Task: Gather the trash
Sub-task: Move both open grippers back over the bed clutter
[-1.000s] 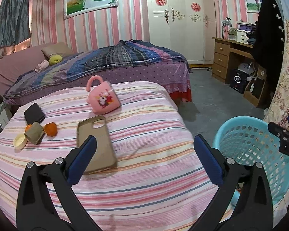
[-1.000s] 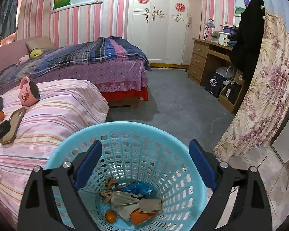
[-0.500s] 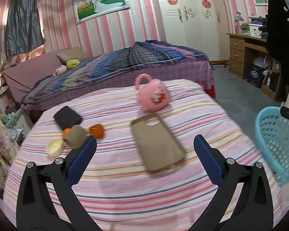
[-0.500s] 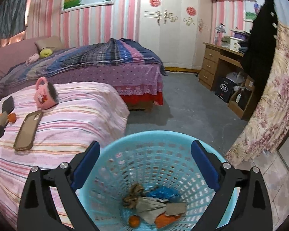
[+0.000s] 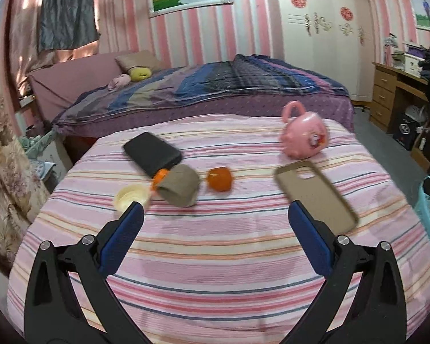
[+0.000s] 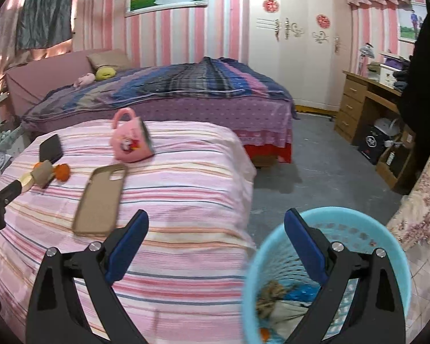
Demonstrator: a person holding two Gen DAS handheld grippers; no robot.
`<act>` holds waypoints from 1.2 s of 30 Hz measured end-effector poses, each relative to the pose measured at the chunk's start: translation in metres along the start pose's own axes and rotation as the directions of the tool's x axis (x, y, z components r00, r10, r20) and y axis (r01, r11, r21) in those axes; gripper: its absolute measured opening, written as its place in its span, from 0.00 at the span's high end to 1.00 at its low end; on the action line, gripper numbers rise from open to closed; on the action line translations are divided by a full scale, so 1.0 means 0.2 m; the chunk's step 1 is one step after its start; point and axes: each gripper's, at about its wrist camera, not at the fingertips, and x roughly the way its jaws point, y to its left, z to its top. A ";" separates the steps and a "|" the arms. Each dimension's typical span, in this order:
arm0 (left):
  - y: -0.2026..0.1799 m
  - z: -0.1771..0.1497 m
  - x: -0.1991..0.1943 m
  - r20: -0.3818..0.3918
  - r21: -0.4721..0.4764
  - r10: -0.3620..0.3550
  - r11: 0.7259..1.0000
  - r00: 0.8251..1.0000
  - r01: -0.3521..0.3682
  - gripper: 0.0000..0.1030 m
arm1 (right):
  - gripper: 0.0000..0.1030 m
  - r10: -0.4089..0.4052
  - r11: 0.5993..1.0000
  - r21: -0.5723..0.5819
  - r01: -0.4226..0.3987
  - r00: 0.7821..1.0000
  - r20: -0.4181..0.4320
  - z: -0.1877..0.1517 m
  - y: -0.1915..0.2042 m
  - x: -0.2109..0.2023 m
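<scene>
Trash, a crumpled brown wrapper (image 5: pixel 180 189) and orange peel (image 5: pixel 220 179), lies on the striped bed ahead of my left gripper (image 5: pixel 215 229), fingers spread and empty, so I judge reaching and pinching comes next, then the blue basket (image 6: pixel 324 272).

We were in a home bedroom: two beds (image 6: pixel 163 94), a white wardrobe (image 6: pixel 295 43), a wooden desk (image 6: pixel 358 97), pink-striped walls (image 6: pixel 169 37).

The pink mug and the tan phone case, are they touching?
Apart. In the right wrist view a band of striped bedcover shows between the pink mug and the tan phone case.
</scene>
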 end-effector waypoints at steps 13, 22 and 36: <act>0.21 -0.07 0.05 -0.029 0.019 0.052 0.999 0.998 -0.051 0.05 | 0.09 0.063 0.998 0.014 -0.062 0.998 -0.026 -0.03 0.31 0.05; 0.43 -0.07 0.16 -0.118 -0.102 0.023 0.994 0.993 -0.035 0.05 | 0.09 0.082 0.997 -0.006 -0.083 0.996 -0.046 -0.03 0.42 0.11; 0.69 -0.03 0.38 -0.188 -0.164 0.038 0.984 0.981 -0.069 0.05 | 0.09 0.145 0.987 -0.051 -0.150 0.985 -0.088 0.03 0.63 0.25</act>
